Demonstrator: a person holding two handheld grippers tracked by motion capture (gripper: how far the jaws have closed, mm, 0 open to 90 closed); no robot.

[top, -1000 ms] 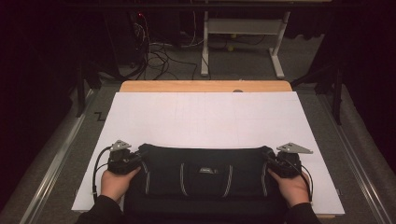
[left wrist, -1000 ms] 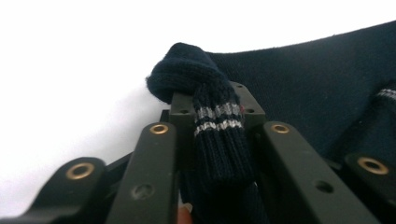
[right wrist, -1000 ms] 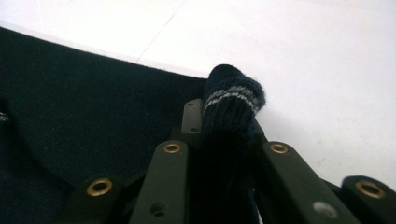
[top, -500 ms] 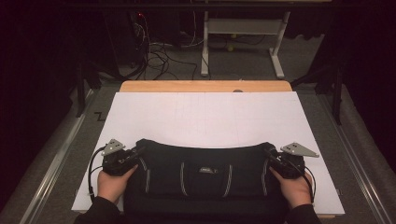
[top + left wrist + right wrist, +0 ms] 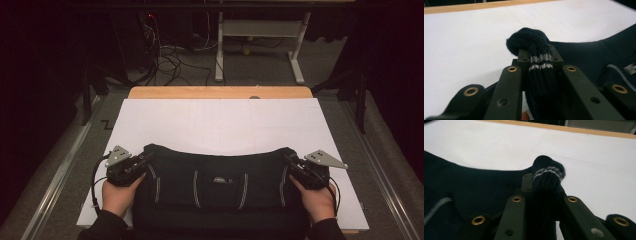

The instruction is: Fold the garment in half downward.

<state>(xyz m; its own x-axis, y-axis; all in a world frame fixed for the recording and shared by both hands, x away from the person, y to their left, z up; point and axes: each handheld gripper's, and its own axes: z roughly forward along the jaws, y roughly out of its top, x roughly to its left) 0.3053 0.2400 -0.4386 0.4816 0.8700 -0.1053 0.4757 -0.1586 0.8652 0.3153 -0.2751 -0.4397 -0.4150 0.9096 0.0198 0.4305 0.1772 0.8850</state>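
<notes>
Garment: dark knit sweater [image 5: 220, 190] with pale stripes, spread on the white counter [image 5: 230, 125], near edge.
Left gripper [image 5: 145, 161]: fingers clamped on the sweater's left corner, hand low.
Right gripper [image 5: 291, 161]: fingers pinching the right corner.

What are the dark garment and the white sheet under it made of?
Garment: looks like knitted yarn, dark navy or black, matt; ribbed stitches and pale stripes show where it bunches in the jaws. Sheet: probably paper or thin board, white, matt, flat; faint seam lines cross it.

Left tool [image 5: 537, 62] pinches the dark knit garment's [image 5: 599, 55] striped edge above the white table [image 5: 469, 45]
</notes>
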